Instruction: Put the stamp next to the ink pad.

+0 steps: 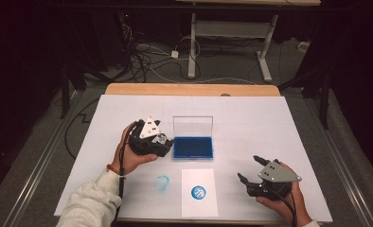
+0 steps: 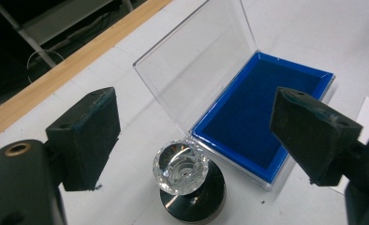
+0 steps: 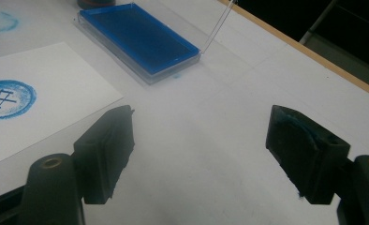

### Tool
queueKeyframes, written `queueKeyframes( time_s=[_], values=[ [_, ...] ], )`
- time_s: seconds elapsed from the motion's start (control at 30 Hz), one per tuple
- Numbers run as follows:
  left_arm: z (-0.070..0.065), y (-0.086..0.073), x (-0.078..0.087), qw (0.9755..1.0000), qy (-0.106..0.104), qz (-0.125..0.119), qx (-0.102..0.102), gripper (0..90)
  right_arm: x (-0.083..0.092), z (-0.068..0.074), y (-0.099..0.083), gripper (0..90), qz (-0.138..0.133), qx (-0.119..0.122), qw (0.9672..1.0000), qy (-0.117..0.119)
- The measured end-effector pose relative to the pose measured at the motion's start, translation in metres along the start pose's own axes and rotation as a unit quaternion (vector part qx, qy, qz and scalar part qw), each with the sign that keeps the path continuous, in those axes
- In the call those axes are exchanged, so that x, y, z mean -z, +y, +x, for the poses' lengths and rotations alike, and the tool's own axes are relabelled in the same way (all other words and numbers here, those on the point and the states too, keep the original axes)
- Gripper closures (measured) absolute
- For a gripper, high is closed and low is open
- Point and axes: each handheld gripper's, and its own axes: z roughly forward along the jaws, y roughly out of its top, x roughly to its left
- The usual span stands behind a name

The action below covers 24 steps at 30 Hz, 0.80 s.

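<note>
A stamp with a faceted clear knob (image 2: 181,168) on a round black base stands upright on the white table cover, just left of an open ink-pad case. The blue pad (image 2: 262,112) lies flat and its clear lid (image 2: 196,65) stands up behind it. My left gripper (image 2: 194,108) hovers over the stamp (image 1: 162,138), open, with both pads well clear of the knob. In the high view the left gripper (image 1: 163,140) touches nothing. My right gripper (image 1: 249,168) rests open near the front right, and nothing sits between the jaws of the right gripper (image 3: 201,124).
A white sheet of paper (image 1: 199,205) with a round blue stamp print (image 1: 198,191) lies at the front centre. A blue ink smudge (image 1: 162,182) marks the cover to its left. The table's wooden far edge (image 1: 189,89) shows beyond the cover. Cables and table legs lie on the floor behind.
</note>
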Motion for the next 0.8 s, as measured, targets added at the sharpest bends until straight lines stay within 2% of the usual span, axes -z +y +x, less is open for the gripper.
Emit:
queueKeyframes(
  time_s=[0.2,0.27,0.53,0.8],
  values=[
    [-0.006,0.003,0.008,0.9997,0.007,-0.023,-0.009,16.2,0.001,0.000,0.001,24.3,-0.003,0.001,1.0000,0.000],
    [-0.008,0.003,0.010,0.9992,0.016,-0.032,-0.016,16.2,0.001,0.000,0.001,24.4,-0.003,0.001,1.0000,-0.001],
    [-0.017,0.004,0.018,0.9982,0.023,-0.045,-0.033,16.2,0.001,0.001,0.001,24.3,-0.004,0.001,1.0000,0.000],
    [-0.028,0.006,0.027,0.9970,0.019,-0.058,-0.047,16.2,0.002,0.001,0.002,24.3,-0.006,0.002,1.0000,0.000]
  ],
)
